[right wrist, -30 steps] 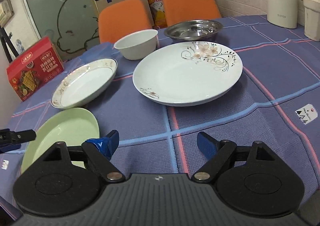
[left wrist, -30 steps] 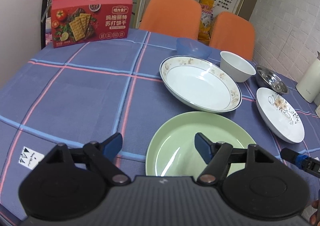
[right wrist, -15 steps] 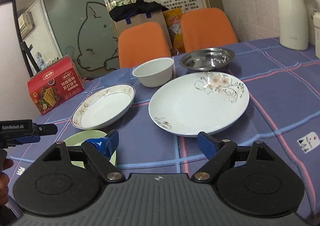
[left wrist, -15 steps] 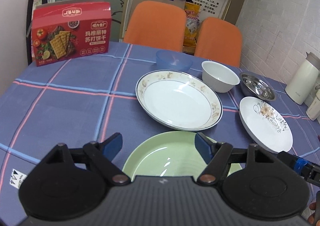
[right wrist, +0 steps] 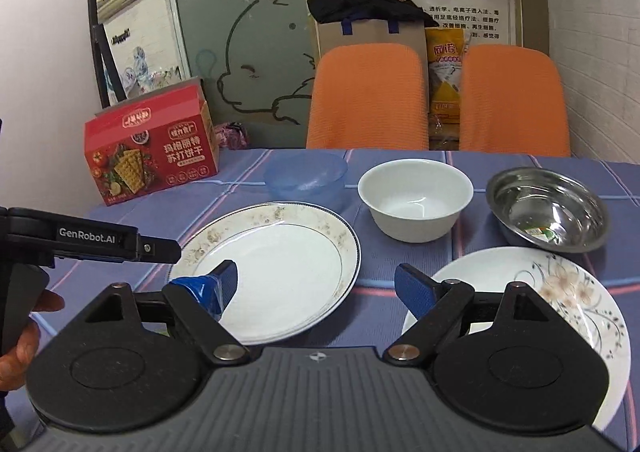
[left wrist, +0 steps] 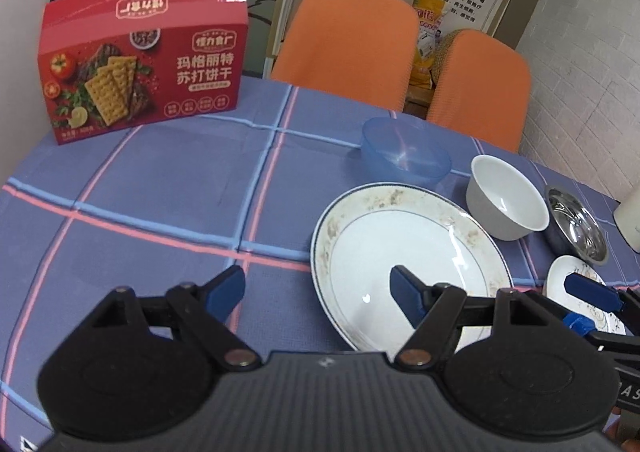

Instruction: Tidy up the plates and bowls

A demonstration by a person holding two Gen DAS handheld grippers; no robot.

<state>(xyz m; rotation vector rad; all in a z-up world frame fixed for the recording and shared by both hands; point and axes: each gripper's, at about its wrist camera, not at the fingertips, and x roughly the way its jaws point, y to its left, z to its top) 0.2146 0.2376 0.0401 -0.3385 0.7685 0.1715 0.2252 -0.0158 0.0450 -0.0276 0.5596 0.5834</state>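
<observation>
My left gripper (left wrist: 316, 291) hangs open and empty over the near left rim of a white plate with a gold-patterned rim (left wrist: 404, 248). Behind that plate stand a clear blue bowl (left wrist: 405, 156), a white bowl (left wrist: 506, 198) and a steel dish (left wrist: 576, 224). A floral plate (left wrist: 576, 280) lies at the right, partly hidden by the other gripper's finger. My right gripper (right wrist: 318, 286) is open and empty, between the gold-rimmed plate (right wrist: 276, 264) and the floral plate (right wrist: 560, 292). Ahead of it stand the white bowl (right wrist: 416, 200), the steel dish (right wrist: 548, 208) and the blue bowl (right wrist: 306, 176).
A red cracker box (left wrist: 140, 60) stands at the table's far left on the blue checked cloth (left wrist: 160, 188). Two orange chairs (right wrist: 368, 96) stand behind the table. A white flask (left wrist: 628, 220) shows at the right edge. A hand (right wrist: 24, 332) holds the left gripper's handle.
Both grippers have moved forward over the table. The green plate has dropped out of both views. The right gripper has rolled level and risen a little. Jaws look unchanged.
</observation>
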